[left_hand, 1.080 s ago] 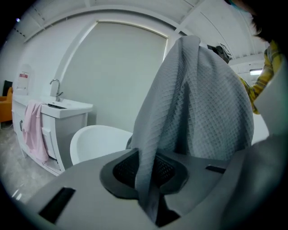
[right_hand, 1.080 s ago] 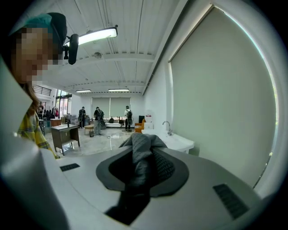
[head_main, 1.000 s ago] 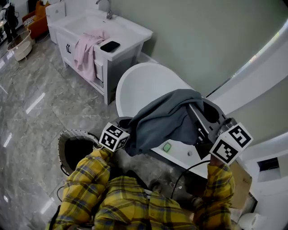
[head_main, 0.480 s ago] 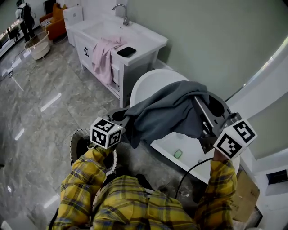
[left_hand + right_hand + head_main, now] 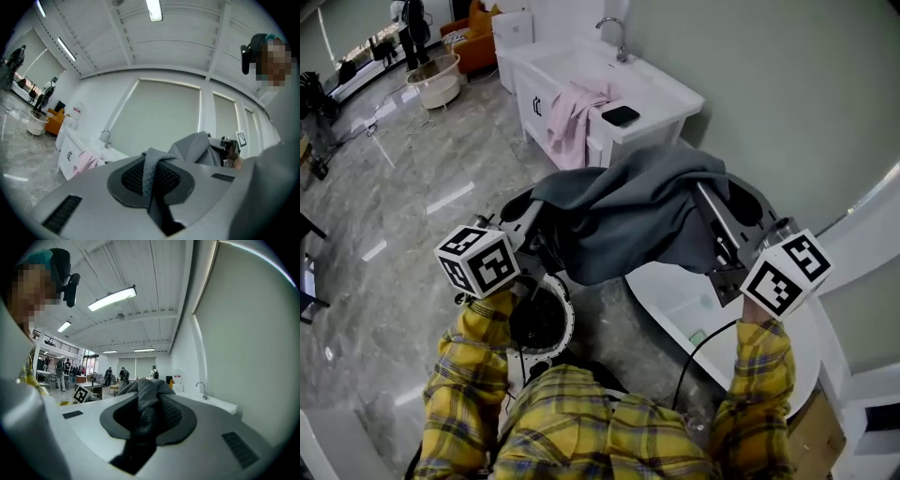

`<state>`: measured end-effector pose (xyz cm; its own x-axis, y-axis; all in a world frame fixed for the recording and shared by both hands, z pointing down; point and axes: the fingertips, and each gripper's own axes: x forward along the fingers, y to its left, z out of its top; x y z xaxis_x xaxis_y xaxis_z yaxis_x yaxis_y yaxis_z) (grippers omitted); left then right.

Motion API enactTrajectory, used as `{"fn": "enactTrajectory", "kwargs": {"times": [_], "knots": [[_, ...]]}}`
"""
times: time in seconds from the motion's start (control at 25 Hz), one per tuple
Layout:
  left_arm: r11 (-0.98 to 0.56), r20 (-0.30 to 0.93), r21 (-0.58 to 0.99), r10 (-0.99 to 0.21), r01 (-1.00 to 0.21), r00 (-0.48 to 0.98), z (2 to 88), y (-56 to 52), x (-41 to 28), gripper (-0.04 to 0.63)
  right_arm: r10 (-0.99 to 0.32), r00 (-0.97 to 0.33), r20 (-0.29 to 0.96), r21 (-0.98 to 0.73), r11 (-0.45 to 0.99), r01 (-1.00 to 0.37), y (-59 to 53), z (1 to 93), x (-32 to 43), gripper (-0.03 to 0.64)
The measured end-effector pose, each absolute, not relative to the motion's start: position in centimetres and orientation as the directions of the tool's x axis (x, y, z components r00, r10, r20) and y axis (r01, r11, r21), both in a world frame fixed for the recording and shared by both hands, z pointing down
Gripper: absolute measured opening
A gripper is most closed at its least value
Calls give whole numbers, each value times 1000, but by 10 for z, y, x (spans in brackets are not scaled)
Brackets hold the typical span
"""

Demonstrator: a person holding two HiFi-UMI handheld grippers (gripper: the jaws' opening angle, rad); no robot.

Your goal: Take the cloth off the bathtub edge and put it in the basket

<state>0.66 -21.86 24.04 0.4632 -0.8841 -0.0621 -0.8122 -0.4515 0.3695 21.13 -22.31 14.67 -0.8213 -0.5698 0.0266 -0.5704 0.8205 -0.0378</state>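
Note:
A grey cloth [image 5: 637, 220] hangs in the air, stretched between my two grippers. My left gripper [image 5: 546, 208] is shut on the cloth's left end; in the left gripper view a fold of cloth [image 5: 151, 164] is pinched between the jaws. My right gripper [image 5: 708, 192] is shut on the right end, and a bunched fold [image 5: 147, 401] fills its jaws. The round basket [image 5: 539, 323], dark inside with a striped rim, stands on the floor below the cloth's left part. The white bathtub [image 5: 727, 323] lies lower right, under my right arm.
A white sink cabinet [image 5: 656, 89] stands behind the cloth, with a pink towel [image 5: 572, 117] draped over its front and a black phone [image 5: 621, 115] on top. Grey marble floor [image 5: 412, 187] spreads to the left. People stand far off.
Both grippers have carried the cloth up and away from the bathtub toward the left. The basket now lies under the cloth's left part, and the tub has slid to the lower right.

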Motion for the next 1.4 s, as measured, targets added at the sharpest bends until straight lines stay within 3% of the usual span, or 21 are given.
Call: {"fn": "enactTrajectory", "kwargs": {"times": [0.32, 0.48, 0.96, 1.4], "knots": [[-366, -166, 327, -930, -871, 328, 185, -164, -44, 25, -390, -921, -2, -48, 920, -389, -212, 155, 138, 95], [-331, -156, 321, -943, -887, 295, 186, -142, -62, 25, -308, -951, 18, -79, 948, -308, -202, 171, 102, 97], [-138, 14, 308, -989, -941, 150, 264, -85, -109, 25, -98, -988, 117, -175, 977, -118, -164, 249, 26, 97], [62, 266, 305, -964, -950, 23, 389, -45, -137, 25, -21, -972, 233, -255, 964, -82, -123, 367, -16, 97]]}}
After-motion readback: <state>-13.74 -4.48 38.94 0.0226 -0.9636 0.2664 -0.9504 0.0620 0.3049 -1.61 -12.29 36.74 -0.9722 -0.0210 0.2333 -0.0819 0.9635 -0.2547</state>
